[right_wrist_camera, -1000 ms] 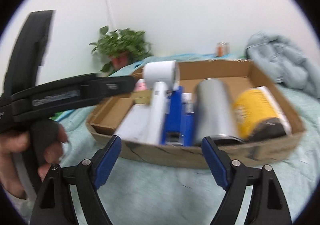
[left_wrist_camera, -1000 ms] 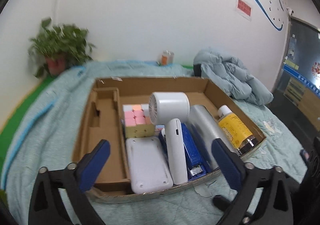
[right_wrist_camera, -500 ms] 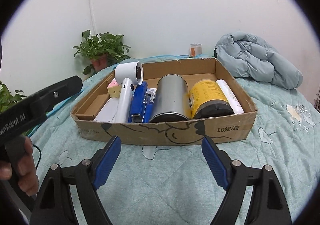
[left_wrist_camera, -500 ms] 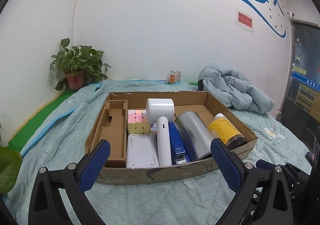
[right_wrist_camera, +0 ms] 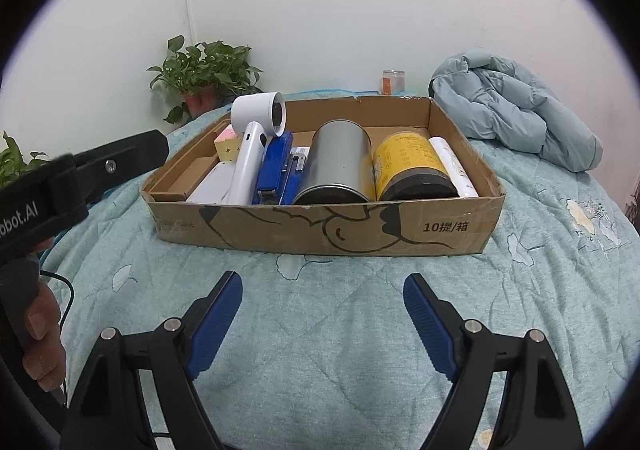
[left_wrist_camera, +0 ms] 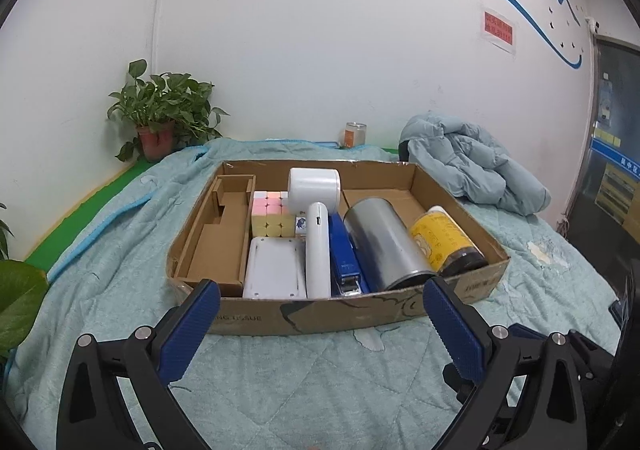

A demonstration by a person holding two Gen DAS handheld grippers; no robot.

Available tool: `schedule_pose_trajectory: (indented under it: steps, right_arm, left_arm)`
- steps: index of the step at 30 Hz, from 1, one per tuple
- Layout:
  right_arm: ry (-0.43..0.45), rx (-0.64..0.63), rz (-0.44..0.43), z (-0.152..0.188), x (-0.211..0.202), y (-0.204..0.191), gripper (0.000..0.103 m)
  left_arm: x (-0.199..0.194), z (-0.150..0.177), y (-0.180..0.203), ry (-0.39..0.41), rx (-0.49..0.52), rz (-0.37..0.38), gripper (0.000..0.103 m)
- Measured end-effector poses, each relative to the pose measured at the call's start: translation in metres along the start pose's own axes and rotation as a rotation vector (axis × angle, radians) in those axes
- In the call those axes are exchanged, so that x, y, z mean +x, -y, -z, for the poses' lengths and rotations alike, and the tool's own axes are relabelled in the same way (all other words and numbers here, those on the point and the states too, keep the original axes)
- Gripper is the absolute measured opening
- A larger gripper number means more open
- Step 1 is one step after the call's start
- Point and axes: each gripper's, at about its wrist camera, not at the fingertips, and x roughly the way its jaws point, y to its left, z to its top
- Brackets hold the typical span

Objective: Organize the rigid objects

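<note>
A shallow cardboard box (left_wrist_camera: 320, 316) (right_wrist_camera: 328, 228) lies on a teal quilt. In it lie a white hair dryer (left_wrist_camera: 316, 226) (right_wrist_camera: 256, 141), a pastel puzzle cube (left_wrist_camera: 270, 213), a flat white device (left_wrist_camera: 274, 270), a blue stapler (left_wrist_camera: 346, 262) (right_wrist_camera: 274, 169), a silver can (left_wrist_camera: 386, 246) (right_wrist_camera: 338, 165), a yellow jar with a dark lid (left_wrist_camera: 444, 240) (right_wrist_camera: 412, 169) and a white bottle (right_wrist_camera: 452, 165). My left gripper (left_wrist_camera: 320, 314) is open and empty, just in front of the box. My right gripper (right_wrist_camera: 322, 306) is open and empty, over the quilt before the box.
A potted plant (left_wrist_camera: 160, 113) (right_wrist_camera: 204, 73) stands at the back left by the wall. A small orange jar (left_wrist_camera: 355, 134) stands behind the box. A pale blue jacket (left_wrist_camera: 472, 165) (right_wrist_camera: 516, 109) lies at the back right. The left tool's handle (right_wrist_camera: 72, 185) shows at the left.
Both grippers have drawn back from the box and stay open. The box and its contents look farther away and have not moved.
</note>
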Motion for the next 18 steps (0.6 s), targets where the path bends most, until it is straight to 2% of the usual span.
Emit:
schedule_pose_trajectory:
  steps: [6, 18]
  right_arm:
    - [-0.012, -0.004, 0.007, 0.003, 0.002, 0.001, 0.083]
    - [-0.009, -0.02, 0.008, 0.002, 0.004, -0.004, 0.083]
  left_arm:
    - [0.006, 0.012, -0.003, -0.046, 0.001, 0.007, 0.102]
    - [0.011, 0.017, -0.008, -0.043, 0.012, -0.006, 0.102]
